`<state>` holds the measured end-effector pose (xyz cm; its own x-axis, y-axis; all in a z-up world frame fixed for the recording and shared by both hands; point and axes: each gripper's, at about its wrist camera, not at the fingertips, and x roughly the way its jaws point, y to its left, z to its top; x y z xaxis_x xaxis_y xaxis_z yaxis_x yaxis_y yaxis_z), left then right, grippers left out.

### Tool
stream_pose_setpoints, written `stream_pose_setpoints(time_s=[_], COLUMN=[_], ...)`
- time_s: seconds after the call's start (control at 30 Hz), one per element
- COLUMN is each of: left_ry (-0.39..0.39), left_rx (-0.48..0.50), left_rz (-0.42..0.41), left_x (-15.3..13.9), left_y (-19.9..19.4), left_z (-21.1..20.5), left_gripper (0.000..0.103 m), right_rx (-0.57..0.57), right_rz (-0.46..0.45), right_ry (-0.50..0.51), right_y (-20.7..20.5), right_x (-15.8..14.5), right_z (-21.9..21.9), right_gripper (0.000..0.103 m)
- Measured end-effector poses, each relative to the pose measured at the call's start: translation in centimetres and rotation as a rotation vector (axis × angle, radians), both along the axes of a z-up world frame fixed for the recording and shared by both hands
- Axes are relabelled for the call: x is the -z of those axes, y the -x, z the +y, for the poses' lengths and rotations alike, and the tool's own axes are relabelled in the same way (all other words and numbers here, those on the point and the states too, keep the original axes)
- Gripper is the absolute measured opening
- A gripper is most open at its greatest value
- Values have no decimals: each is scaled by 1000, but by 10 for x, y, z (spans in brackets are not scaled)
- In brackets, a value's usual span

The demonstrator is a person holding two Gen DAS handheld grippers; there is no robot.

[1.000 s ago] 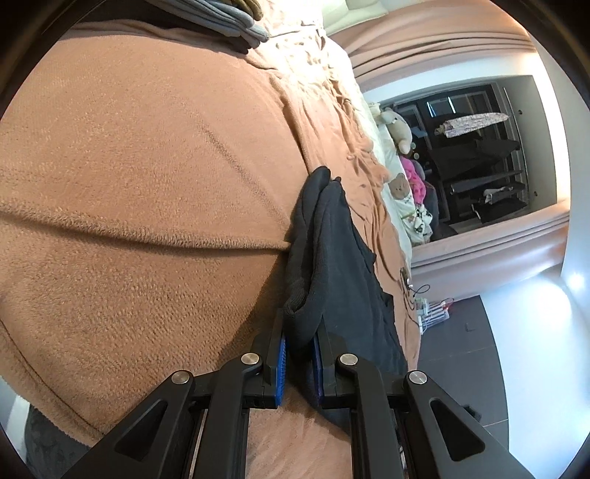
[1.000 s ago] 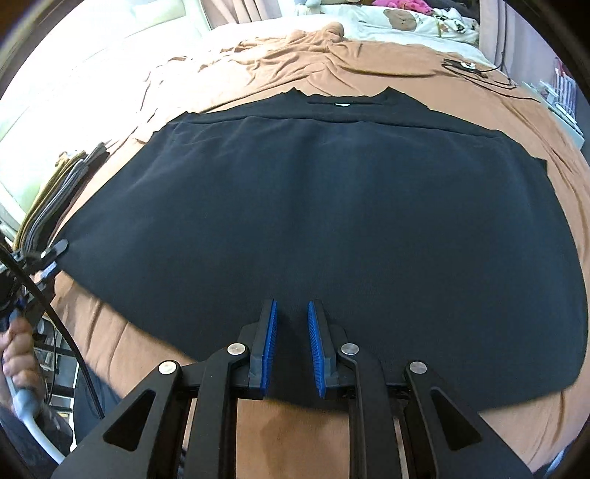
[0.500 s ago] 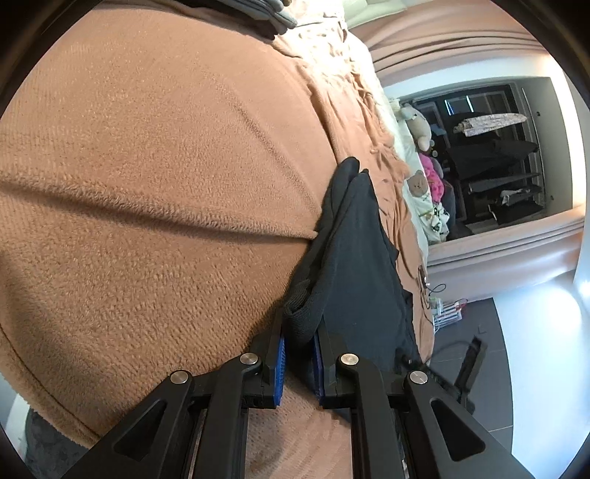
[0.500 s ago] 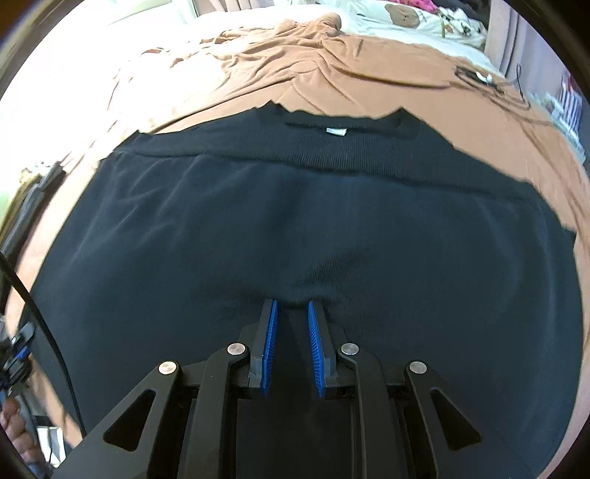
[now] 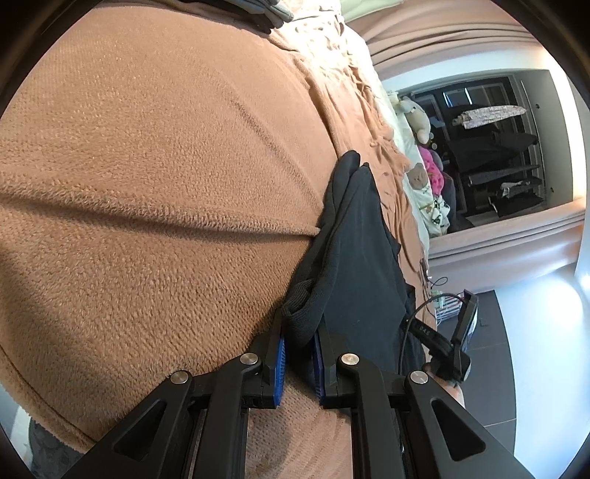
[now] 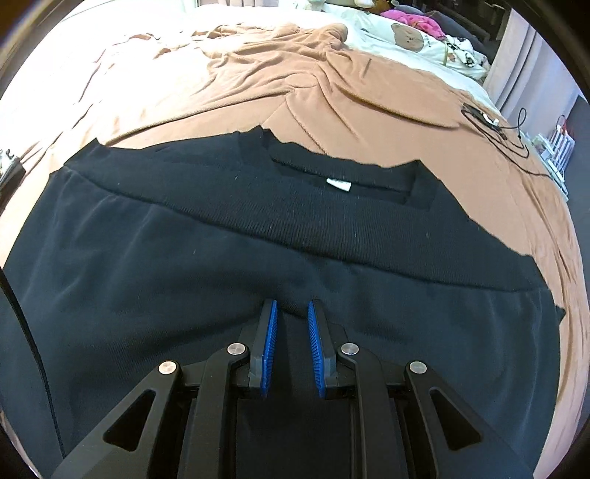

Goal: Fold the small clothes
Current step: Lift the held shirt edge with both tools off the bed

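A black garment [image 6: 221,265] lies spread on the brown blanket [image 6: 313,99], folded so a ribbed band lies across it below the neck with its white label [image 6: 338,184]. My right gripper [image 6: 292,309] sits low over its middle, jaws slightly apart, fabric bunched at the tips; whether it grips is unclear. My left gripper [image 5: 298,331] is shut on a bunched edge of the black garment [image 5: 354,258], seen edge-on over the blanket [image 5: 147,184].
Stacked folded clothes [image 5: 258,11] lie at the blanket's far end. A white bear-print quilt [image 6: 416,40] and pink items lie beyond. A cable with a small device [image 6: 486,121] rests on the right. The other gripper's handle [image 5: 457,339] is near.
My right gripper has moved forward over the black garment, from its near hem to its middle. My left gripper keeps its hold on the edge and has shifted slightly.
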<state>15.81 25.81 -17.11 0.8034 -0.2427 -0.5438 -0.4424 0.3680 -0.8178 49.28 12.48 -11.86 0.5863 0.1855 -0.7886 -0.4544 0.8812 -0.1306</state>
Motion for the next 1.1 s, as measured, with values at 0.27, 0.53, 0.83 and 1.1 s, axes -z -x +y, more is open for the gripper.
stream_pose_setpoints(time_s=[0.27,0.53,0.83,1.1], left_ry=[36,183,235,233], left_rx=[-10,-26,-6,6], left_rz=[-26,-178,-305,-410], left_x=[2,-3,-26,-52], left_y=[3,12,7,0], left_z=[3,11,10,8], left_gripper=[13,13,13,13], right_rx=[6,-29,-75,-66], right_rz=[70,119,153,110], right_ry=[-59,-148,-221,-273], right_y=[-18,17,73,130], right_x=[1,-6,-3,-2], right_z=[-8,-37,-68,-93], right_gripper=[14,14,14,14])
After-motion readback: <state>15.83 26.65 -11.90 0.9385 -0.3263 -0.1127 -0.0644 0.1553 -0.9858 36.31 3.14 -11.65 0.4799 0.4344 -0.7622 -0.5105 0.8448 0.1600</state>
